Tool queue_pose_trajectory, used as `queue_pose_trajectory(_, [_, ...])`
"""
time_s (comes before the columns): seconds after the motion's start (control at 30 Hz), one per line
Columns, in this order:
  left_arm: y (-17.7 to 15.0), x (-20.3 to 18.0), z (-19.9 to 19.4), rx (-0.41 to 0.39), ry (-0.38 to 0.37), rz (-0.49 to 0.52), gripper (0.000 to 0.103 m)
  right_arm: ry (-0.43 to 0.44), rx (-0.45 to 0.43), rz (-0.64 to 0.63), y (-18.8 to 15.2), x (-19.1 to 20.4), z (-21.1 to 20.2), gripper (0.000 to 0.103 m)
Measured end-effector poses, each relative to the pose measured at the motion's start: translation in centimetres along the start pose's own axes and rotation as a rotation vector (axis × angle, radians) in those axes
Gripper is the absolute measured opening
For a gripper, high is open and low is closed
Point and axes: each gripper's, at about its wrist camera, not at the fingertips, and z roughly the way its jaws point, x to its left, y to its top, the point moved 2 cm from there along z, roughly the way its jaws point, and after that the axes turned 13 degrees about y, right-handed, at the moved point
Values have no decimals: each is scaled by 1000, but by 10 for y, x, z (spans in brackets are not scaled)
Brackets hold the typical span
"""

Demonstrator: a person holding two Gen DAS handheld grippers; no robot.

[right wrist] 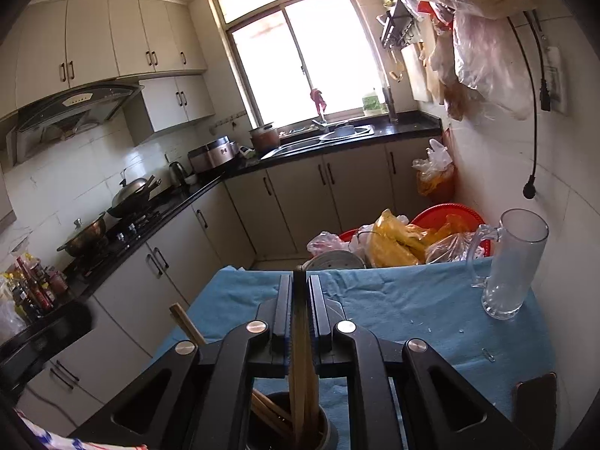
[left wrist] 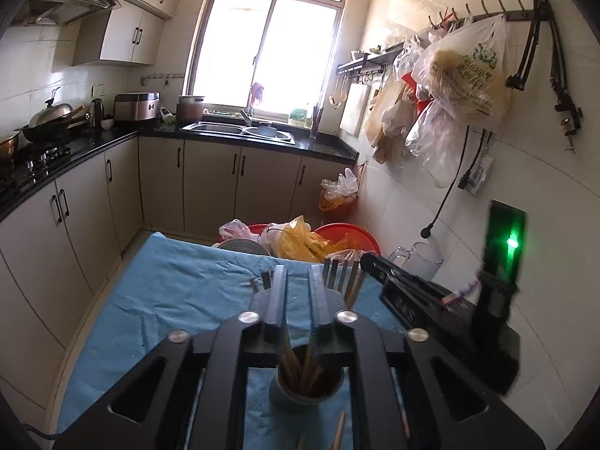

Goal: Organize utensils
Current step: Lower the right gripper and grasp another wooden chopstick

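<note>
A grey cup full of wooden chopsticks stands on the blue cloth, right under my left gripper. The left jaws stand a little apart with nothing between them. In the right wrist view the same cup sits under my right gripper, which is shut on upright wooden chopsticks whose lower ends reach into the cup. More chopstick tops show just right of the left fingers. The right gripper's body shows at right in the left wrist view.
A glass mug stands on the cloth by the tiled wall, also seen in the left wrist view. Red basins with plastic bags lie beyond the table's far edge. A phone lies at the near right. Loose chopsticks lie by the cup.
</note>
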Motion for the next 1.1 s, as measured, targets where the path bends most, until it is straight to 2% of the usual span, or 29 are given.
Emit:
queue_pose_trajectory(0.07, [-7, 8, -16, -11, 3, -11, 29, -6, -5, -10, 0, 3, -8, 18])
queue_pose_trajectory(0.17, [-22, 23, -39, -26, 6, -18, 39, -19, -5, -40, -6, 10, -25, 30])
queue_pose_trajectory(0.23, [-35, 35, -51, -26, 27, -9, 43, -34, 16, -64, -18, 13, -42, 33])
queue_pose_trajectory(0.27, [-42, 39, -54, -23, 39, -2, 46, -39, 25, -66, -24, 12, -47, 38])
queue_pose_trajectory(0.37, [-77, 56, -54, 38, 78, 19, 47, -59, 113, -51, -67, 4, -65, 49])
queue_pose_trajectory(0.53, [-140, 72, -28, 213, 88, 0, 47, -76, 355, 2, -160, -16, -62, 49])
queue_pose_trajectory(0.63, [-173, 62, -7, 314, 63, 35, 47, -47, 429, 72, -198, -23, -57, 48])
queue_pose_trajectory(0.67, [-183, 56, 1, 343, 55, 61, 47, -36, 443, 93, -207, -23, -55, 44])
queue_pose_trajectory(0.8, [-208, 34, 24, 422, 44, 148, 47, -49, 454, 91, -214, -26, -46, 42])
queue_pose_trajectory(0.93, [-221, 9, 42, 448, 22, 226, 46, -72, 480, 102, -208, -34, -19, 39])
queue_pose_trajectory(1.0, [-225, 0, 53, 463, 13, 253, 45, -90, 494, 91, -204, -37, -7, 32])
queue_pose_trajectory(1.07, [-229, -10, 65, 488, 16, 281, 30, -100, 517, 73, -205, -37, 4, 20])
queue_pose_trajectory(1.1, [-232, -13, 69, 501, 17, 291, 26, -108, 528, 68, -206, -37, 8, 16])
